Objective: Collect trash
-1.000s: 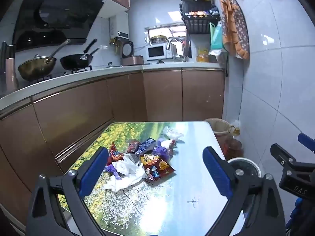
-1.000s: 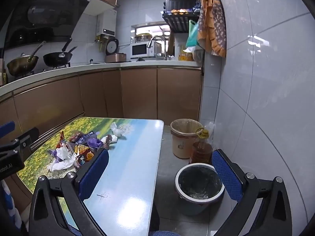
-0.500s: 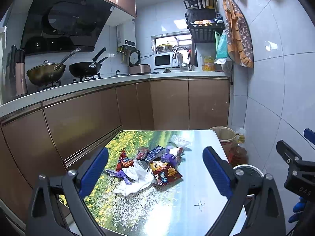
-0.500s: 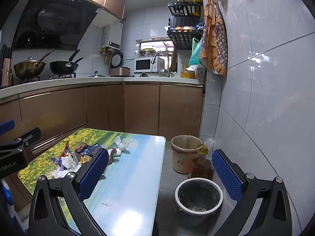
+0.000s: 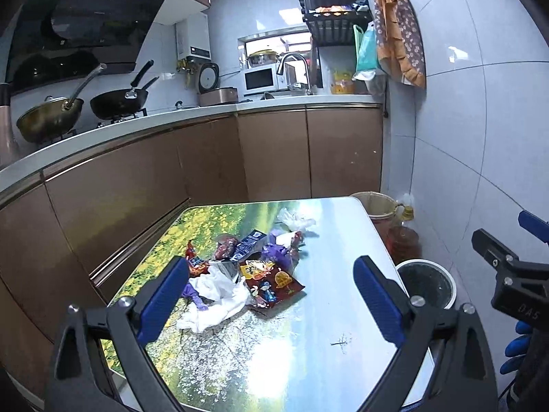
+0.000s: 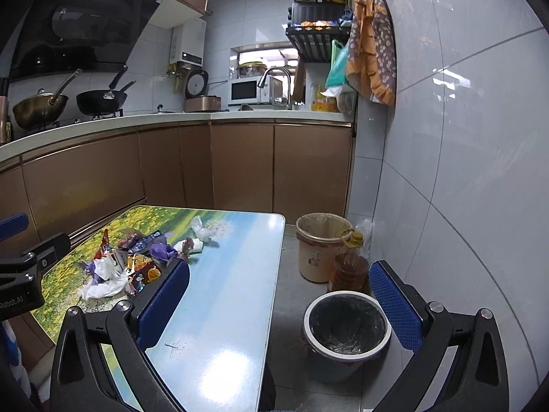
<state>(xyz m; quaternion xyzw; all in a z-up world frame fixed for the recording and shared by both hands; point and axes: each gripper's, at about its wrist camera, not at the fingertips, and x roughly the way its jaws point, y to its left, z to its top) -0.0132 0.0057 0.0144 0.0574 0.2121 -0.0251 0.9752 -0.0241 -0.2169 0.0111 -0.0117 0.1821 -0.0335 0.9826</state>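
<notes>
A heap of trash lies on the landscape-printed table (image 5: 308, 336): a white crumpled tissue (image 5: 216, 295), a red snack wrapper (image 5: 274, 283), purple scraps (image 5: 278, 252), a dark blue wrapper (image 5: 248, 242) and a clear plastic bag (image 5: 291, 218). The same heap (image 6: 130, 264) shows at left in the right wrist view. My left gripper (image 5: 271, 295) hovers open above the near side of the heap, nothing between its fingers. My right gripper (image 6: 278, 298) stands open over the table's right edge, above a dark-lined bin (image 6: 346, 329) on the floor.
A beige lined bin (image 6: 319, 247) and an oil jug (image 6: 350, 267) stand on the floor beyond the dark bin (image 5: 425, 281). Brown cabinets and a counter with pans (image 5: 116, 99) run along the left and back. A tiled wall closes the right side.
Both cameras tilted upward half a second ago, then dropped again; the trash heap and bins sit lower in view than a second ago and have not been touched. Both grippers stay open.
</notes>
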